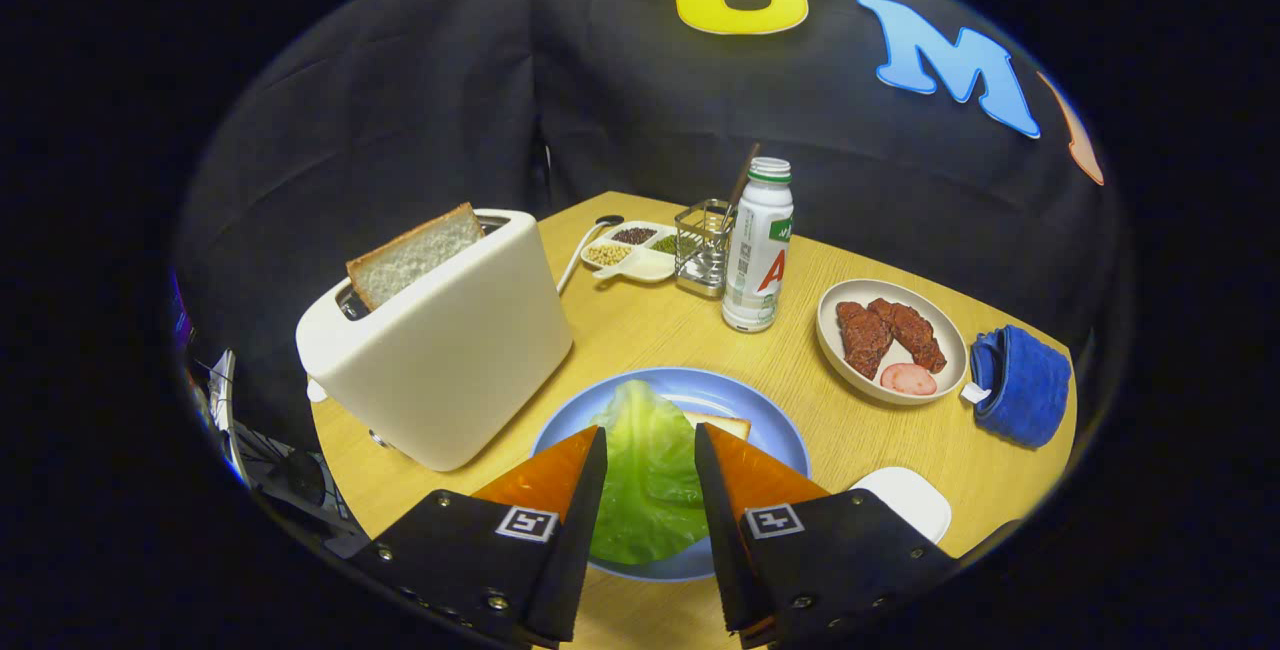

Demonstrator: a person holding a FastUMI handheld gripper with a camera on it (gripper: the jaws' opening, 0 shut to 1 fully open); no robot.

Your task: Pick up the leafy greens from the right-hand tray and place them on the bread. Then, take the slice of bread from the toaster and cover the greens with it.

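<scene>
At the left, a white toaster is seen on the wooden table, and a slice of bread is standing upright in its slot, tilted a little, with the top half above the slot. Behind the toaster, a divided dish of grains, a wire holder and a white bottle are placed in a row. In the middle, just ahead of the fingers, a blue plate is found, and the leafy greens are lying on it; a corner of another bread slice is visible beneath the leaf, so the greens are already resting on the bread. The gripper is held low over the plate with its fingers spread apart; the leaf is seen in the gap between them, and it is not pressed by either finger, as far as can be judged. At the right, a plate with meat pieces, a blue cloth and a small white tray are present. The step of laying the greens appears to be at its end, and the remaining part is judged to be the toaster slice. For this, the open fingers would have to be raised and carried leftward, and the slice should be gripped by its thin faces near the top edge, then pulled straight upward, so that the toaster is not dragged.
</scene>
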